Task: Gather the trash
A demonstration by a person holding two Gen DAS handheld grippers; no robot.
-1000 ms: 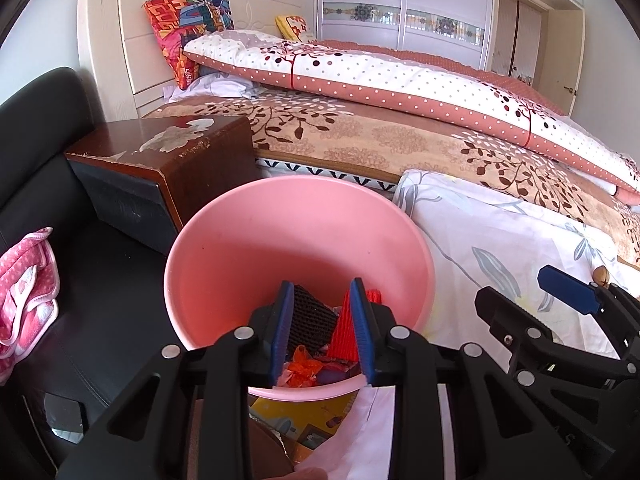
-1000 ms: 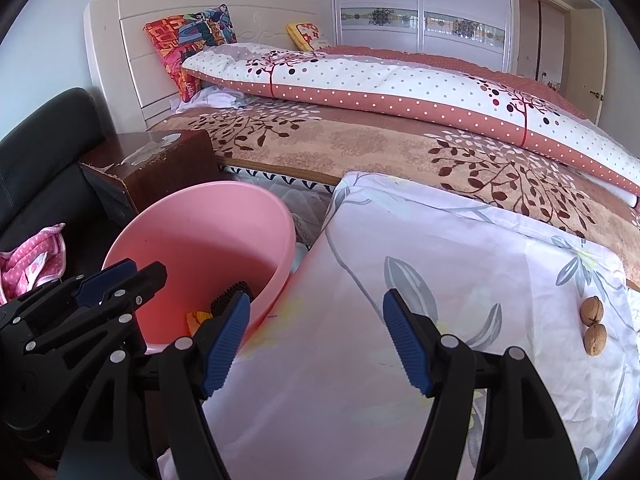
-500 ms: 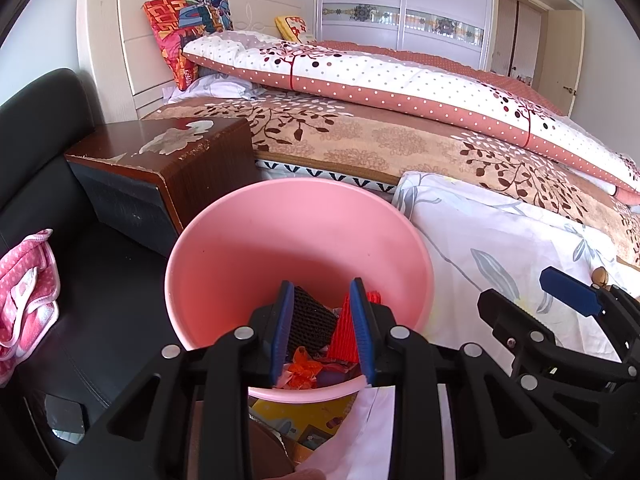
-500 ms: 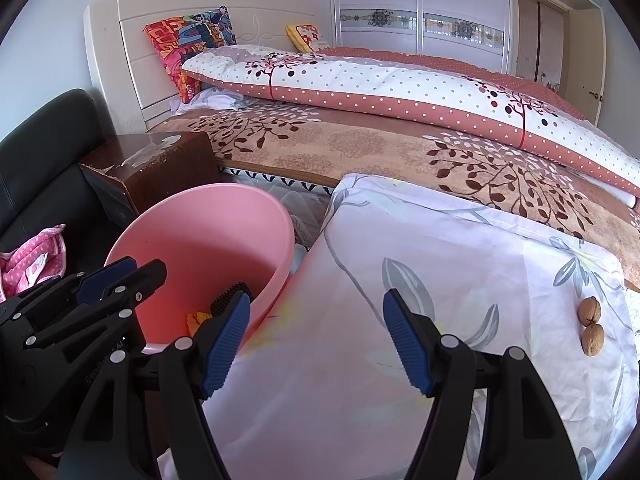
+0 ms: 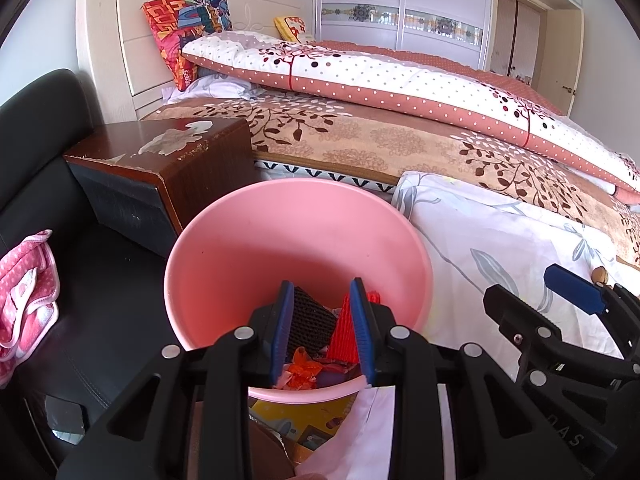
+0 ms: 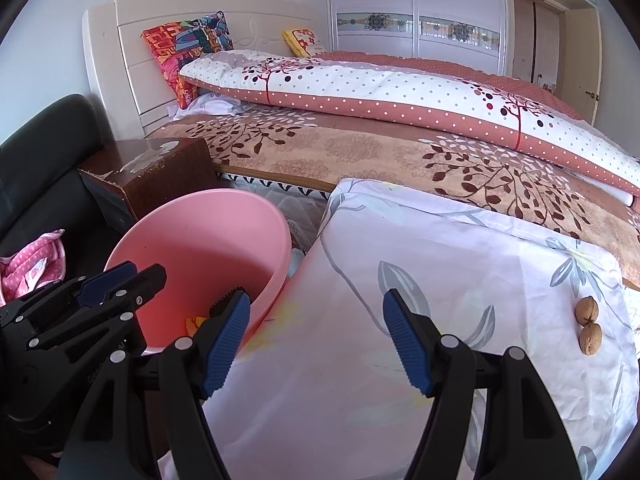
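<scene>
While the left gripper (image 5: 322,330) tilts down over the pink bucket (image 5: 224,256), its half-parted jaws straddle the near rim; whether they clamp it is unclear. Trash scraps (image 5: 312,368) lie inside, partly hidden. Beside it, the right gripper (image 6: 316,340) gapes empty above the floral sheet (image 6: 460,248), two walnuts (image 6: 588,326) lying apart.

Pink bucket (image 5: 256,248): smooth plastic, slight sheen. Nightstand (image 5: 168,160) far left: glossy dark wood veneer (top peeling, chipped). Floral sheet (image 6: 440,280): matt cloth. Left claw (image 5: 322,332) and right claw (image 6: 316,340): matt black plastic, ribbed blue pads. Walnuts (image 6: 588,324): rough shell.
</scene>
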